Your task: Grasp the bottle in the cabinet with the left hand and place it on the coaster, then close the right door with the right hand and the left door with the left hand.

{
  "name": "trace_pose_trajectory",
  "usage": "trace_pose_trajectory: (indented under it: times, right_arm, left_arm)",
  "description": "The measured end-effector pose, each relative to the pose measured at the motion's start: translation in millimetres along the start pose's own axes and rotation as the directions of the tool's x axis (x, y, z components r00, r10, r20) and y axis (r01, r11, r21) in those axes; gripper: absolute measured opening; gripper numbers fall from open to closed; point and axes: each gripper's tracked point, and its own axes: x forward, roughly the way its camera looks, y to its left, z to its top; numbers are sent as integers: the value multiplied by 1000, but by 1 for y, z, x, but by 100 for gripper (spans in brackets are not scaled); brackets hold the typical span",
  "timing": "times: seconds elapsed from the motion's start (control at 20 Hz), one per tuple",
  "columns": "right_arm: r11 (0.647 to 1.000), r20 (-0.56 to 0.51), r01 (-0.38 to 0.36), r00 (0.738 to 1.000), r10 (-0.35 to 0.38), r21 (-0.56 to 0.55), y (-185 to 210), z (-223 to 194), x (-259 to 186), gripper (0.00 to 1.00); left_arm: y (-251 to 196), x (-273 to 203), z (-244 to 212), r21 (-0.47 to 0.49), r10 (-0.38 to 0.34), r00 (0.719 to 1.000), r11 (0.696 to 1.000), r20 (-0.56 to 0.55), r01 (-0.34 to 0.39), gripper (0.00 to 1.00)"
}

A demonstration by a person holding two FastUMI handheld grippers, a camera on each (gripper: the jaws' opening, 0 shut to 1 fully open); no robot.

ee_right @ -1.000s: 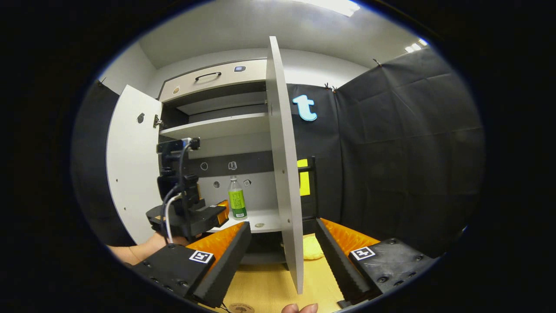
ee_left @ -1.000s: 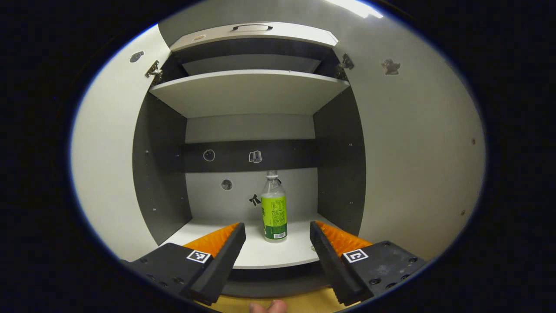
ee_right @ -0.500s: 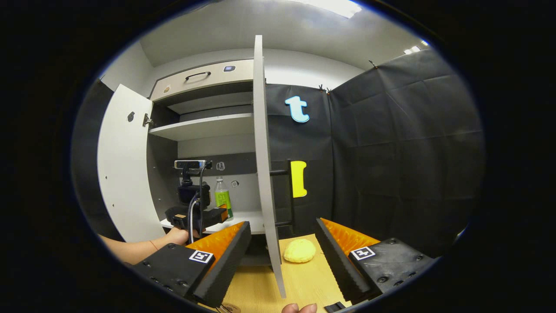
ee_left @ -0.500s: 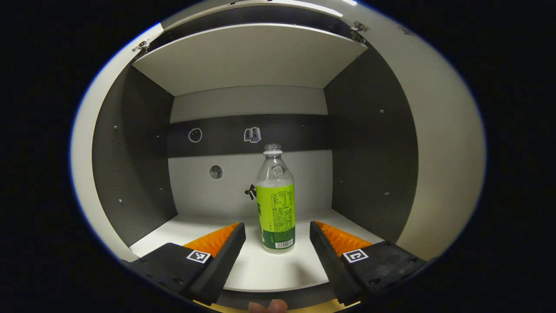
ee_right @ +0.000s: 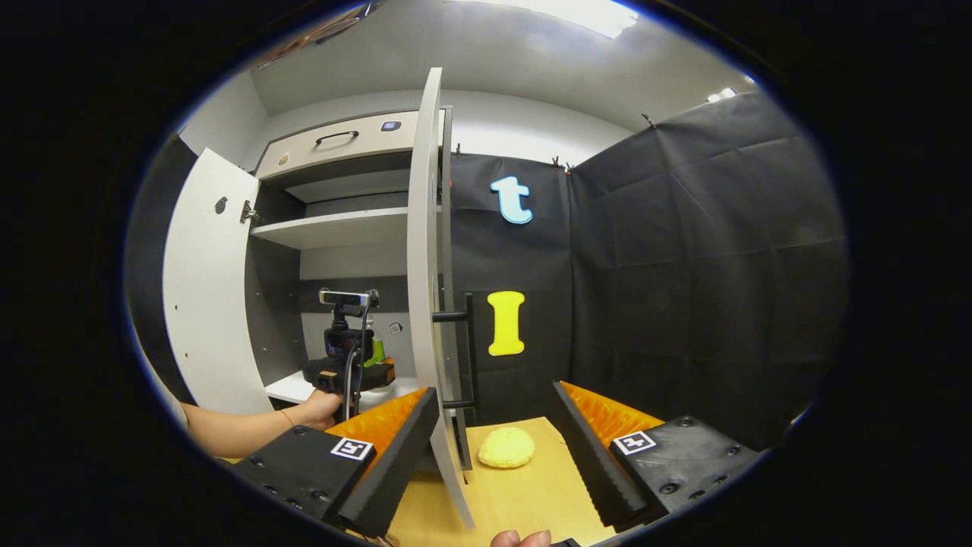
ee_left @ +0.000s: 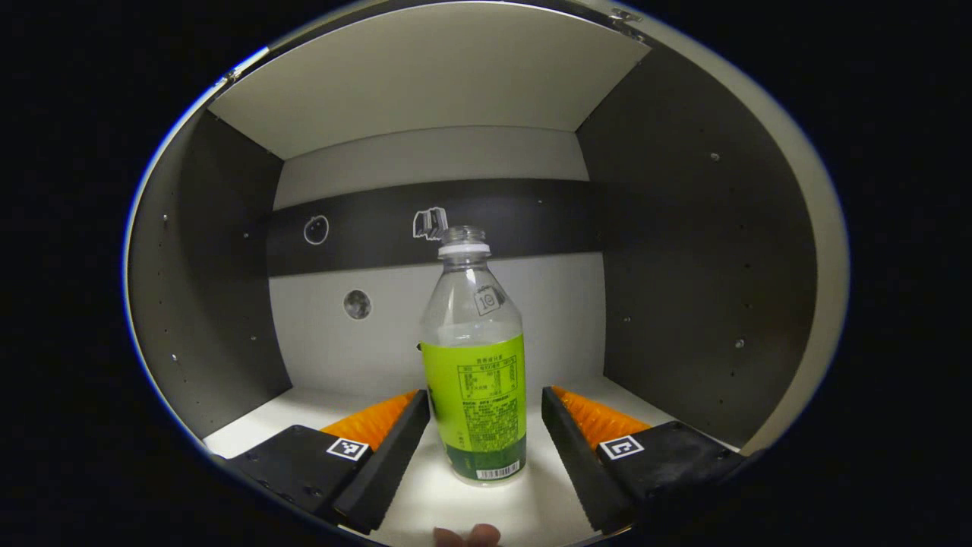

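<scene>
Shelf: pale, beneath the left gripper.
Left gripper: spread wide; bottle upright between its fingers, untouched.
Right gripper: wide, over wooden table.

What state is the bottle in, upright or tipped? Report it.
Upright. The bottle stands on its base on the cabinet shelf, neck straight up, between the open left gripper's fingers, not yet clamped.

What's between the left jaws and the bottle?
Nothing visible. The bottle stands upright on the shelf, between the open jaws of the left gripper, apart from both.
</scene>
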Motion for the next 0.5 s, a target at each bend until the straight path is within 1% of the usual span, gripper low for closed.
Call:
trace_pose_trajectory:
  times: [0.1,0.2,0.35,0.45,0.5]
  right_arm:
    - [1000,-6,7,1000,-7,4,-4,-4,2,99]
    - [1000,-9,10,1000,-10,5,-6,-7,2,99]
    - [1000,-1,14,1000,-14,-13,-8,-7,1,98]
    - [1000,-5,16,1000,-16,-11,-10,-8,0,98]
    - [1000,-3,15,1000,-15,-8,-10,-7,-2,99]
  left_arm:
    - [5,4,-7,-32,39,999,999,-33,-40,95]
    - [10,4,-16,-41,69,995,997,-69,-72,94]
    - [8,6,-13,-57,44,998,997,-48,-47,93]
    - [6,0,-4,-57,32,999,998,-25,-33,80]
    - [8,-5,1,-52,31,999,998,-12,-32,79]
